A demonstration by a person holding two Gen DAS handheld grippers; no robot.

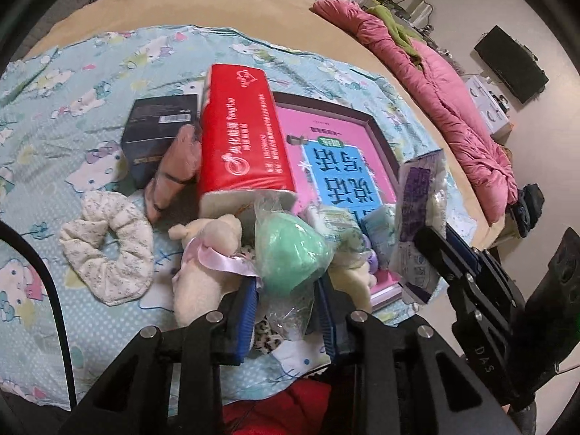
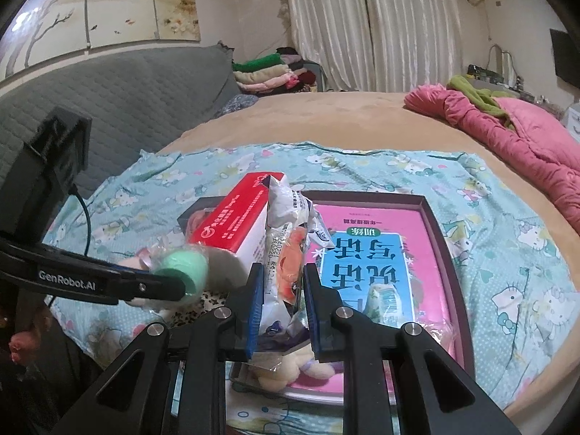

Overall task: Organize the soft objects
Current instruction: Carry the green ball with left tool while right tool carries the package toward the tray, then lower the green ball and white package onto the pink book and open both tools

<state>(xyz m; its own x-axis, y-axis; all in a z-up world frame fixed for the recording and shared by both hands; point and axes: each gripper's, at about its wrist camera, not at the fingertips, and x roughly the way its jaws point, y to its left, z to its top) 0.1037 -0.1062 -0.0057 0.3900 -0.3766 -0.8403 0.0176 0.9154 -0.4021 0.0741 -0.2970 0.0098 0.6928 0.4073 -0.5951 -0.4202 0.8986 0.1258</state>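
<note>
Surface: a tan bed [image 2: 326, 116] carried a teal cartoon-cat sheet [image 2: 507, 239] on which everything lay; a pink quilt [image 2: 507, 134] was bunched along the far right edge.
Room: pale curtains [image 2: 362, 25] hung behind the bed; a grey quilted headboard [image 2: 127, 101] stood at the left; folded clothes [image 2: 275, 72] were stacked in the far corner.
Container: a dark-rimmed shallow box [image 2: 440, 239] lay open on the sheet; a pink book [image 2: 377, 253] with a blue panel lay inside it, and small wrapped items rested on the book's near end.
Beside the box: a red tissue pack [image 1: 243, 134] lay tilted against the box's left edge; a black carton [image 1: 156, 127] sat further left; a pink plush [image 1: 174, 174] lay between them; a white scrunchie [image 1: 108, 250] lay apart on the sheet.
Left gripper [image 1: 286, 286]: jaws narrowed onto a green soft ball in clear wrap [image 1: 290, 250], pads pressing its wrapping; a cream plush with a pink ribbon [image 1: 206, 253] touched the left finger.
Right gripper [image 2: 281, 293]: nearly closed, clamping a crinkled white packet [image 2: 286, 224] upright above the box's near left corner.
</note>
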